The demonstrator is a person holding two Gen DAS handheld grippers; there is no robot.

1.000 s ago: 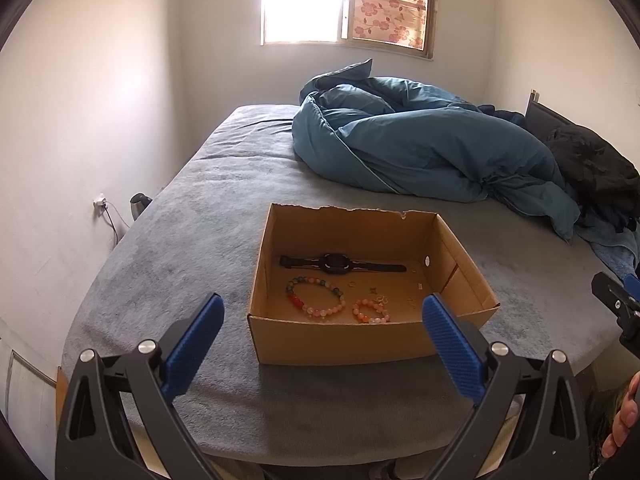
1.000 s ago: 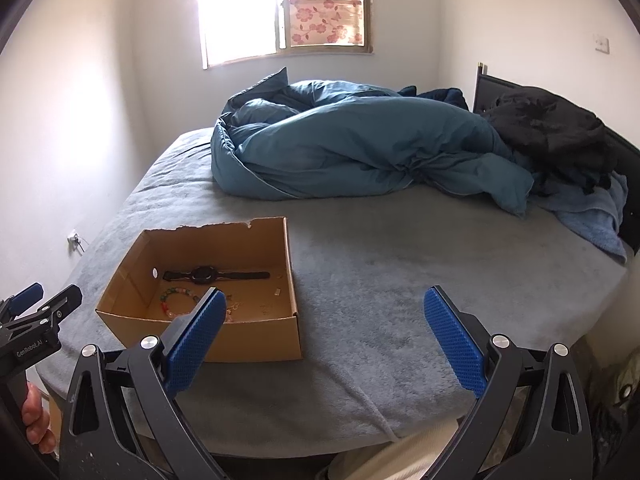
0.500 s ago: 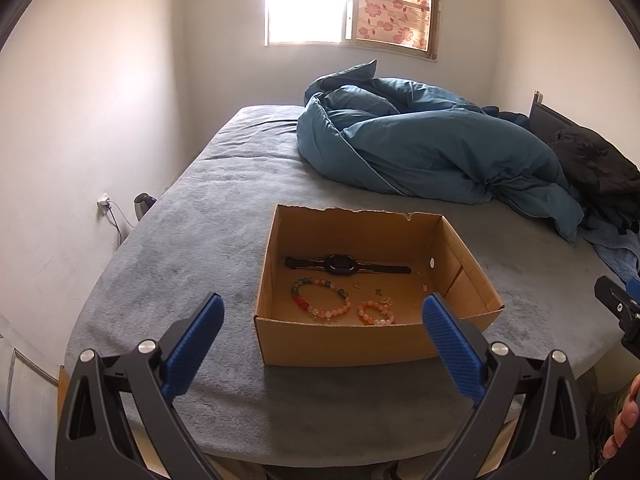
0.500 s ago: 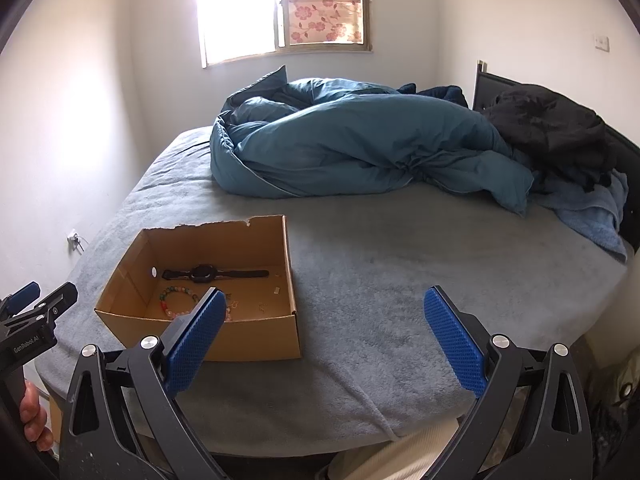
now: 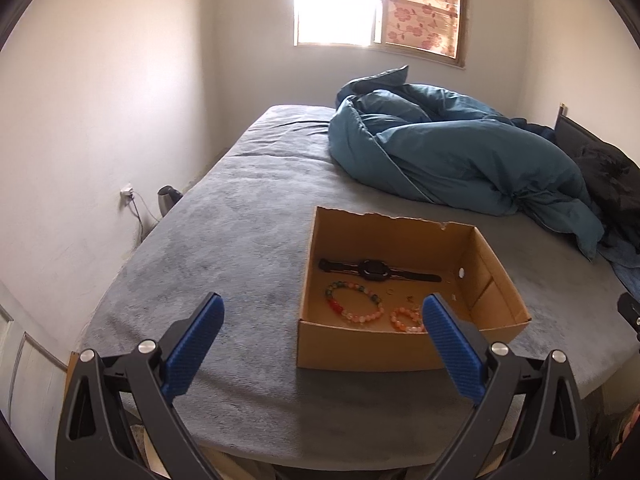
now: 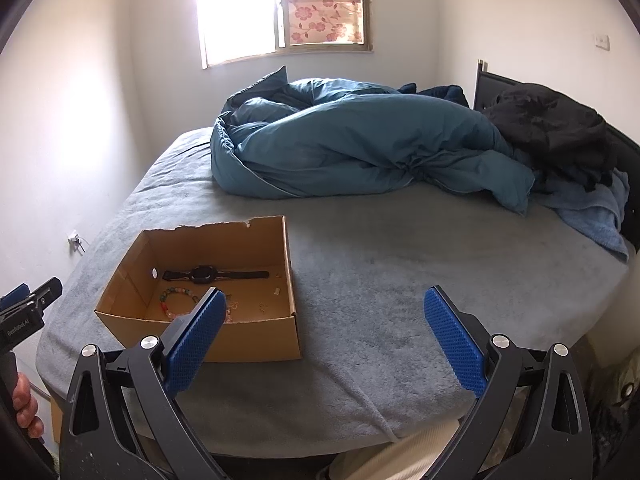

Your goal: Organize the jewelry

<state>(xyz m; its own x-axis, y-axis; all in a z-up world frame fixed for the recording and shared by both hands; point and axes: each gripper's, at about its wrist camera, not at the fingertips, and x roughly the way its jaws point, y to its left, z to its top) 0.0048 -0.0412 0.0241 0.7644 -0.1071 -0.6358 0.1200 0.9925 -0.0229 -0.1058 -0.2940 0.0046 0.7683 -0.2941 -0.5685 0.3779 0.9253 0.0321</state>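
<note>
An open cardboard box sits near the front edge of a grey bed. Inside lie a black watch, a larger beaded bracelet in pink, green and red, and a small orange bracelet. A few tiny gold pieces rest on the box floor. My left gripper is open with nothing in it, held in front of the box and slightly left of it. My right gripper is open too, to the right of the box, its left finger covering part of the bracelets.
A bunched teal duvet fills the back of the bed, with black clothing and a blue towel at the right. Left of the bed are a wall socket and a kettle. A hand holds the other gripper.
The left wrist view has swung left, so the box now sits right of centre between its fingers. The right view has barely shifted. Both grippers stay open.
</note>
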